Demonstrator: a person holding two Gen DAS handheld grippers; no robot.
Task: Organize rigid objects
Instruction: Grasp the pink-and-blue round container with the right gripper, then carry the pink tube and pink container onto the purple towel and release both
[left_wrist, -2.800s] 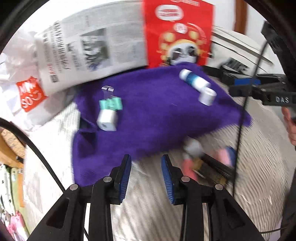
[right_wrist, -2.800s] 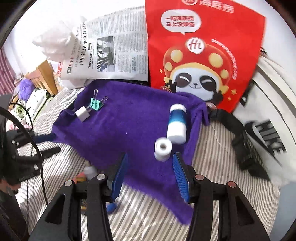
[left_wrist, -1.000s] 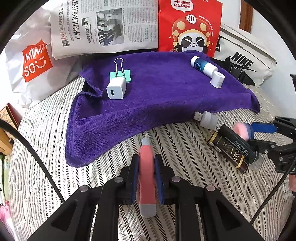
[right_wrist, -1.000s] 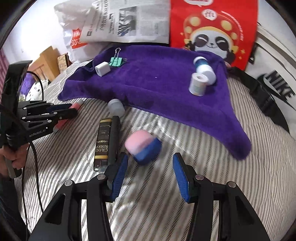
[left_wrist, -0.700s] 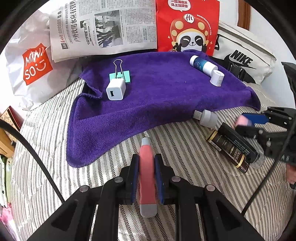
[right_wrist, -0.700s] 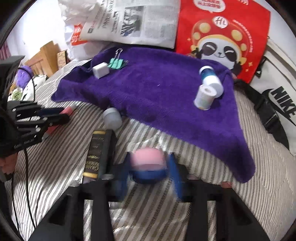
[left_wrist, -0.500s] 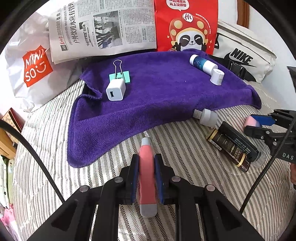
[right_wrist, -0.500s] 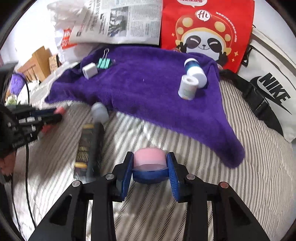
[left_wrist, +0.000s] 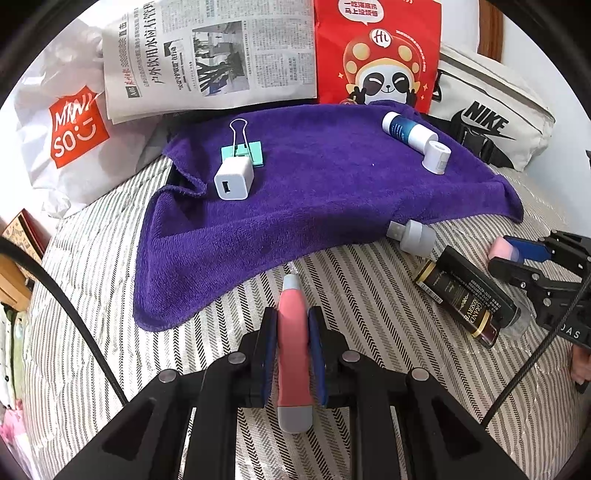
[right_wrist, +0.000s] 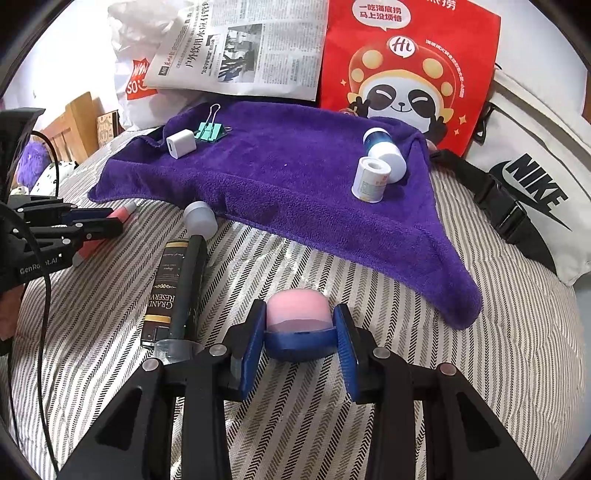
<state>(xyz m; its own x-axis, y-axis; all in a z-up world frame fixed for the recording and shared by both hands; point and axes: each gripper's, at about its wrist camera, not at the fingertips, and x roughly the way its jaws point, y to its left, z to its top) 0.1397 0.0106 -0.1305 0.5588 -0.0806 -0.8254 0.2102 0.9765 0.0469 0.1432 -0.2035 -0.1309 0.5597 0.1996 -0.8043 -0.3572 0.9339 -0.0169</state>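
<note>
Since a second ago the right claw (right_wrist: 299, 338) has closed on the pink-and-blue ball (right_wrist: 297, 321), which earlier lay free between its open fingers; the left claw (left_wrist: 291, 339) keeps the same grip on the pink pen (left_wrist: 292, 339).

Under everything lies the bed (left_wrist: 388, 295), covered with a woven cloth of black-and-white herringbone stripes. On it a purple towel (left_wrist: 314, 199) is spread, thick and fluffy, with wavy edges. Behind the towel stand a flat newspaper (left_wrist: 207, 59) and a glossy red bag (left_wrist: 376, 48) with a panda picture.

Just off the front edge of the towel, a long dark box (right_wrist: 173, 284) with gold letters lies on the stripes, and a round grey cap (right_wrist: 199, 219) touches its far end. On the towel, a blue and white tube (right_wrist: 382, 151) lies on its side, and a small white cylinder (right_wrist: 369, 179) stands upright just beside it. At the other corner, a white cube charger (left_wrist: 234, 179) sits against a green binder clip (left_wrist: 245, 153) with wire handles.

The ball is squeezed between the blue pads of the right claw, its pink half up. The pen, smooth with grey ends, points forward from the nearly shut left claw.
</note>
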